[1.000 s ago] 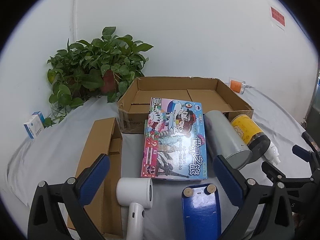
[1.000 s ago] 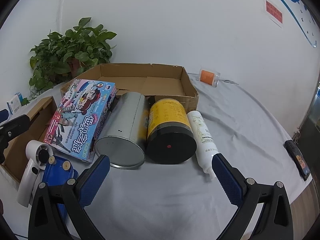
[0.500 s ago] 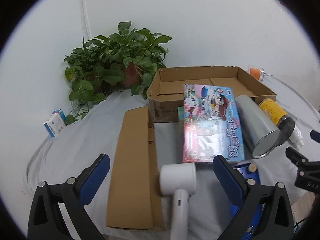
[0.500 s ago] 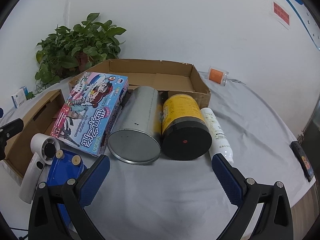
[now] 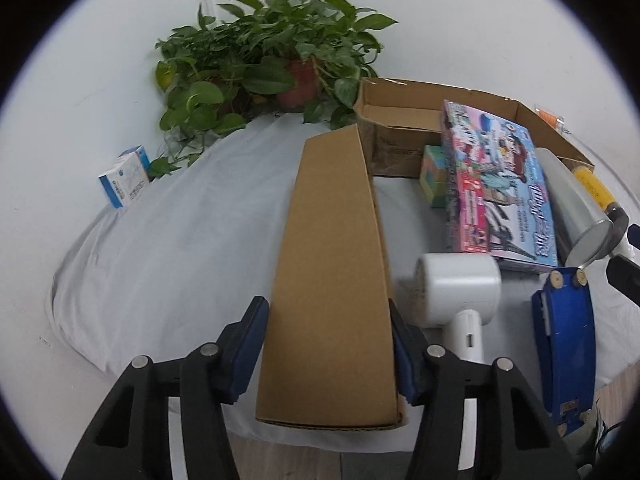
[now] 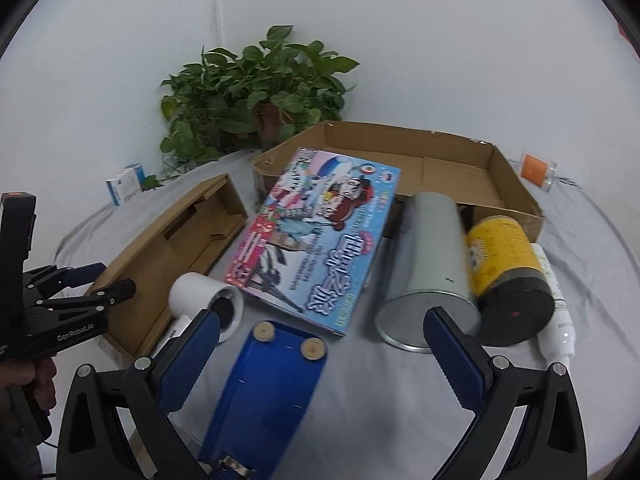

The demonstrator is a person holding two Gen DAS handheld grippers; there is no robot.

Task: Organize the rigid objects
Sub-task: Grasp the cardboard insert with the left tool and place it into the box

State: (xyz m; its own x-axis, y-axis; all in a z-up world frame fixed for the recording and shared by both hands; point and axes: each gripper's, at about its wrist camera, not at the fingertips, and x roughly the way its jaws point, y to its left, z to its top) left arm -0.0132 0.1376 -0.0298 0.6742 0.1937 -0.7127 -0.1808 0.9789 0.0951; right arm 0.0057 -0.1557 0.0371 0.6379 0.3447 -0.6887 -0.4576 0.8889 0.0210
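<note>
My left gripper (image 5: 326,350) is shut on the near end of a long narrow brown cardboard box (image 5: 332,256), which also shows in the right wrist view (image 6: 172,252) with its open side facing right. My right gripper (image 6: 320,350) is open over a blue stapler-like tool (image 6: 264,396). A colourful game box (image 6: 316,232), a grey metal can (image 6: 432,272), a yellow black-lidded jar (image 6: 504,276), a white bottle (image 6: 556,312) and a white hair dryer (image 6: 208,304) lie on the grey cloth. A large open cardboard tray (image 6: 512,184) stands behind them.
A potted plant (image 5: 276,60) stands at the back left by the wall. A small blue-white carton (image 5: 124,182) lies near it. A small orange-filled clear cup (image 6: 536,168) stands at the back right. A coloured cube box (image 5: 434,176) lies beside the game box. The table's front edge is close.
My left gripper swung left and closed on the long cardboard box. My right gripper moved left, from over the cans to over the blue tool.
</note>
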